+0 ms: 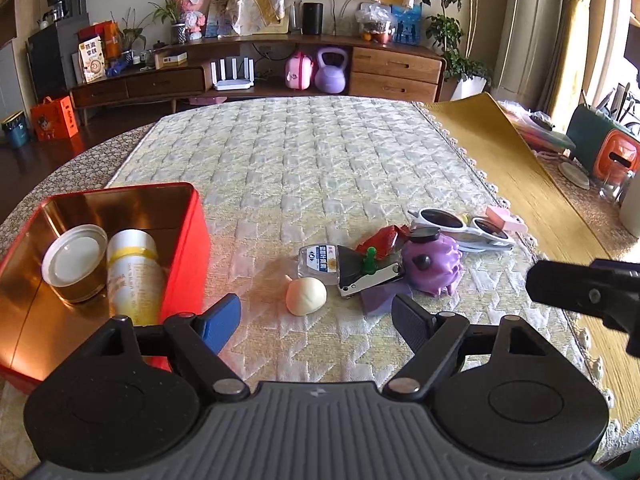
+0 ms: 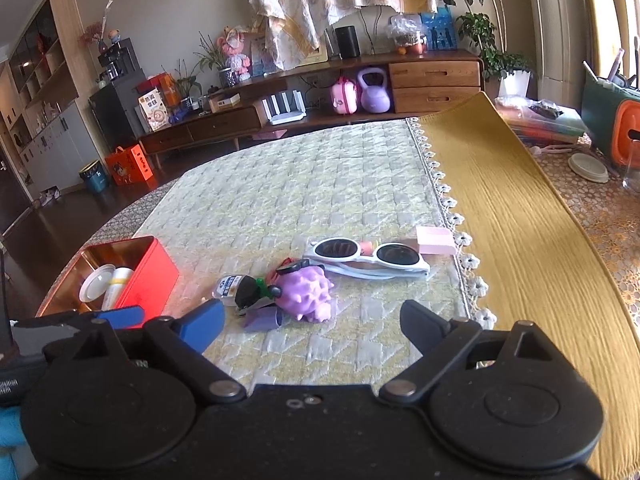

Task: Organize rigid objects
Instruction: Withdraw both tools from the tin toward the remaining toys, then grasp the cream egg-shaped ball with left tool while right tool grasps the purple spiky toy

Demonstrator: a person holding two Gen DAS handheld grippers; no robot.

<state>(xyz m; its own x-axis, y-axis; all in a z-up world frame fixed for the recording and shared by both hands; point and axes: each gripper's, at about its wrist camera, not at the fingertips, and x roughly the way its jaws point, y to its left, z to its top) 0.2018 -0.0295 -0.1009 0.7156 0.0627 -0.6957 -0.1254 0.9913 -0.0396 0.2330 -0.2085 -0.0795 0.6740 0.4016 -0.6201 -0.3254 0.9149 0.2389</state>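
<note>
Both my claws wide, empty: left gripper [image 1: 316,316], right gripper [image 2: 312,324], above quilted cloth [image 1: 320,168].

Risks: loose bits lie in tight clump w/ each other. Grab at white bun toy [image 1: 306,295] could nudge small bottle [image 1: 318,264] & nail clipper [image 1: 370,280] just beside it. Purple spiky toy [image 2: 306,294] looks lumpy, prob slips. White sunglasses [image 2: 366,258] thin, arms may snag.

Red tin [image 1: 186,256], left side, open: holds white-lidded jar [image 1: 74,264] + pale tube [image 1: 134,276], room left.

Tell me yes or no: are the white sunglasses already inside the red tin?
No, the white sunglasses lie on the quilted cloth, well apart from the red tin.
</note>
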